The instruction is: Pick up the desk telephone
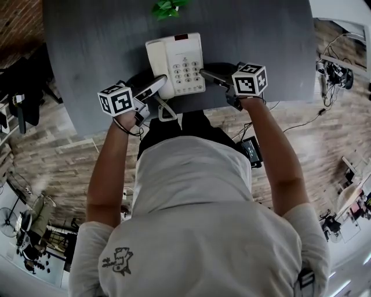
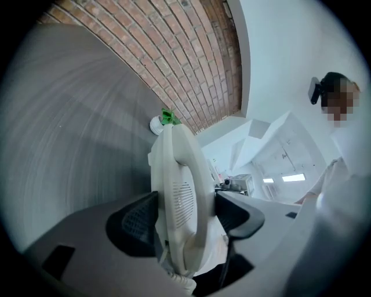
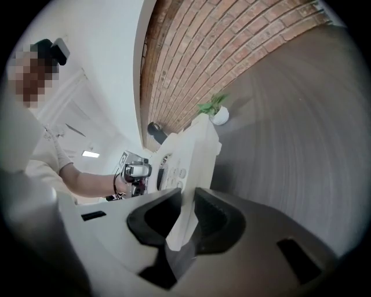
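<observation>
A white desk telephone (image 1: 177,61) with its handset on the left and its keypad on the right sits on the dark grey table (image 1: 87,46), near the front edge. My left gripper (image 1: 159,81) comes in from the near left. In the left gripper view its pads press both sides of the handset end of the telephone (image 2: 179,197), so the left gripper (image 2: 182,214) is shut on it. My right gripper (image 1: 206,74) reaches in from the near right. It (image 3: 188,217) is shut on the thin right edge of the telephone base (image 3: 188,168).
A small green plant (image 1: 168,7) in a white pot (image 2: 155,125) stands on the table beyond the telephone. The coiled handset cord (image 1: 165,110) hangs over the table's front edge. A brick wall (image 3: 220,46) rises behind the table.
</observation>
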### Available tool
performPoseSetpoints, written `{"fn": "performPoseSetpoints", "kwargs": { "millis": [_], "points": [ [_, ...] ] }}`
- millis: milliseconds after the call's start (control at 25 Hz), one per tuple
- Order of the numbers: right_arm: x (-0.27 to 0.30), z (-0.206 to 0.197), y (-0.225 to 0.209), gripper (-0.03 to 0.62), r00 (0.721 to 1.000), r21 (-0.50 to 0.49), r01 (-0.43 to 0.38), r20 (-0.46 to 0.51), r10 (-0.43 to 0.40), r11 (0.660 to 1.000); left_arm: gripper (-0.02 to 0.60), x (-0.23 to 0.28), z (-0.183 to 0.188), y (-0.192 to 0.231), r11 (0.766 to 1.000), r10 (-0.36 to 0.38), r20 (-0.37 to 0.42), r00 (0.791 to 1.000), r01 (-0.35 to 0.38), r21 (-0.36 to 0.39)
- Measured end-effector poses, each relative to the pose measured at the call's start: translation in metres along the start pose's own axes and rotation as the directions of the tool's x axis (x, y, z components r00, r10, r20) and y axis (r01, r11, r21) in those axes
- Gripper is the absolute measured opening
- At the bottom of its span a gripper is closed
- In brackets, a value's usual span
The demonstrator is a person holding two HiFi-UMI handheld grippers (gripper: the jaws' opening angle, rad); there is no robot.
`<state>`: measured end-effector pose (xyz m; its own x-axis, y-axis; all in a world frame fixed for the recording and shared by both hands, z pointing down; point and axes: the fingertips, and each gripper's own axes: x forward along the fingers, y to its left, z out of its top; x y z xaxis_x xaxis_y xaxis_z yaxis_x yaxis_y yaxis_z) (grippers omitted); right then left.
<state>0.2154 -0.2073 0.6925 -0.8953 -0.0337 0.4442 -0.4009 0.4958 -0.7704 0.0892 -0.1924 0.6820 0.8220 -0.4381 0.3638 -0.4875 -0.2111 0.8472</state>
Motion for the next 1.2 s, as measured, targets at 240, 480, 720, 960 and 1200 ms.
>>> {"fn": "performPoseSetpoints", "kwargs": {
  "millis": [240,480,720,960,1200],
  "points": [
    [-0.015,0.016,0.023,0.075,1.000,-0.041,-0.005,0.010,0.005,0.999,0.324,-0.011,0.009,-0.028,0.999,0.008,0.016,1.000,-0.009,0.039],
    [-0.049,0.035,0.043,0.075,0.999,-0.080,-0.008,0.050,0.012,0.997,0.324,-0.010,0.017,-0.068,0.999,0.010,0.066,0.998,-0.014,0.050],
    [-0.070,0.054,0.058,0.075,0.995,-0.124,-0.004,0.095,0.016,0.992,0.324,-0.011,0.033,-0.098,0.995,0.003,0.107,0.994,-0.013,0.098],
    [-0.081,0.079,0.072,0.077,0.992,-0.194,0.005,0.123,0.019,0.981,0.322,-0.017,0.053,-0.117,0.989,0.002,0.156,0.988,-0.025,0.143],
    [-0.068,0.105,0.088,0.078,0.989,-0.207,0.014,0.146,0.016,0.978,0.322,-0.037,0.080,-0.119,0.987,-0.005,0.168,0.986,-0.022,0.161]
  ]
}}
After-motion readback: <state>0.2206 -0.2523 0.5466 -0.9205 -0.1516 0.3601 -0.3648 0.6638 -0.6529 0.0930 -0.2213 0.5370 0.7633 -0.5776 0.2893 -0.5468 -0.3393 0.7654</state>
